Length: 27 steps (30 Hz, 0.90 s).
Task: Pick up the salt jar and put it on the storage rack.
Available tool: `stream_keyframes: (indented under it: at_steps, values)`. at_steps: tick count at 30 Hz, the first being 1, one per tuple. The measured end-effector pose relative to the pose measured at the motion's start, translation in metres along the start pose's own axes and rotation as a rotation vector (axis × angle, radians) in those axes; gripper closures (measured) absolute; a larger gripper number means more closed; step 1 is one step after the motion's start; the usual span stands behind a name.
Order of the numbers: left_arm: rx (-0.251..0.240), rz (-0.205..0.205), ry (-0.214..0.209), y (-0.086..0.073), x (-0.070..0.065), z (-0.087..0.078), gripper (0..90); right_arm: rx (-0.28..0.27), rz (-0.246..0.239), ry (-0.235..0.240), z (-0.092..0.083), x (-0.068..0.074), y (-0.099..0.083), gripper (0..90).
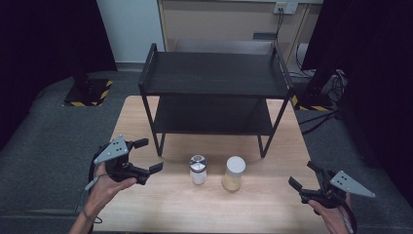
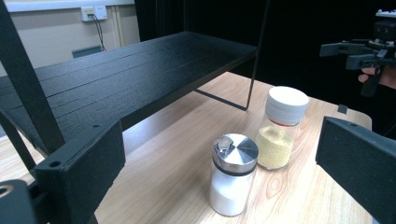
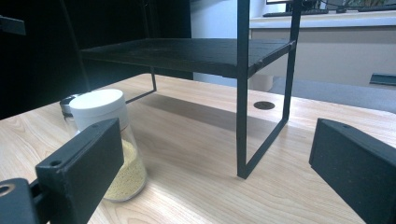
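Holding both grippers, left [image 1: 145,156] and right [image 1: 303,176], open, empty. Glass jars [image 1: 198,169] at twelve o'clock looking slippery, fragile; gripping mid-body.

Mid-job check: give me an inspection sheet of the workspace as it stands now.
Surface: wooden table, bare around the jars.
Job's things: metal-capped shaker of white powder and white-lidded jar of yellow granules, upright, apart, before the black two-tier shelf, which stands empty.
Clutter: nothing seen.
Grippers: left gripper and right gripper open, holding nothing.
Cables: plug in wall socket; cables on floor at right.
Surroundings: black curtains, grey carpet.
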<state>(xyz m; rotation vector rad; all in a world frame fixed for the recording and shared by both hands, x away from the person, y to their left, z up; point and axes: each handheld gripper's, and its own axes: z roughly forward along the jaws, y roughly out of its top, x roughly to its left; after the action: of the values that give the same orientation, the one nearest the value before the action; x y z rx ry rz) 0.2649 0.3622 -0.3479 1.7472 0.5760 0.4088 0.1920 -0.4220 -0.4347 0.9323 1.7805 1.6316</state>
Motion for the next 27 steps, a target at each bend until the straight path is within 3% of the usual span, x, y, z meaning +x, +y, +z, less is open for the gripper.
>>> stream_keyframes:
  at_steps: [5,11,27]
  values:
    - [0.04,0.019,-0.015,0.009,0.001,0.003,0.2,0.0,-0.002,0.001,0.0,0.0,0.0,3.4]
    - [0.053,0.03,-0.027,0.013,0.0,0.008,0.3,0.0,-0.002,0.002,0.0,0.0,0.0,3.4]
    - [0.133,0.07,-0.079,0.023,0.0,0.037,0.5,0.003,-0.004,0.006,0.0,0.0,0.0,4.0]
